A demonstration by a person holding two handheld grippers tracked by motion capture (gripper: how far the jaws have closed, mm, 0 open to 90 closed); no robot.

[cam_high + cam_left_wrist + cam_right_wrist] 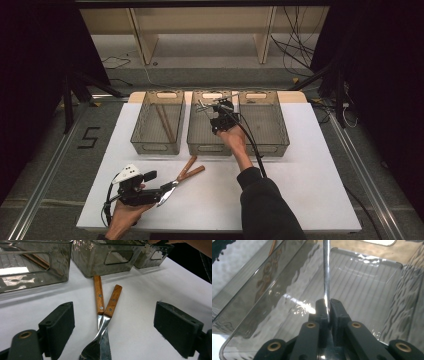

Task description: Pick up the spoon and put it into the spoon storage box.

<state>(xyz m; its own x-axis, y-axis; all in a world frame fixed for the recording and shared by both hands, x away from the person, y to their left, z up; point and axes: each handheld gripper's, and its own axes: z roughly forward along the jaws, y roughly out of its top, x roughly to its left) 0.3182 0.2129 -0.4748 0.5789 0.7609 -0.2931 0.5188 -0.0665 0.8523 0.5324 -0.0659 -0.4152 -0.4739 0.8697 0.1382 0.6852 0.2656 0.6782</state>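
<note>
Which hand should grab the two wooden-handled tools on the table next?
Left. The left gripper has its fingers open on either side of the wooden-handled tools. The right gripper is busy, shut on a metal utensil over the middle bin.

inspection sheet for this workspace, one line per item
surface: white table, mostly bare
job's things: two wooden-handled utensils crossed on the table; metal utensil held over the middle bin; left bin holds wooden sticks; right bin
clutter: nothing seen
grippers: left gripper open around the crossed utensils; right gripper shut on the metal utensil
cables: right gripper's cable trails along the forearm; loose wires on the floor behind
surroundings: wooden shelving, dark curtains
</note>
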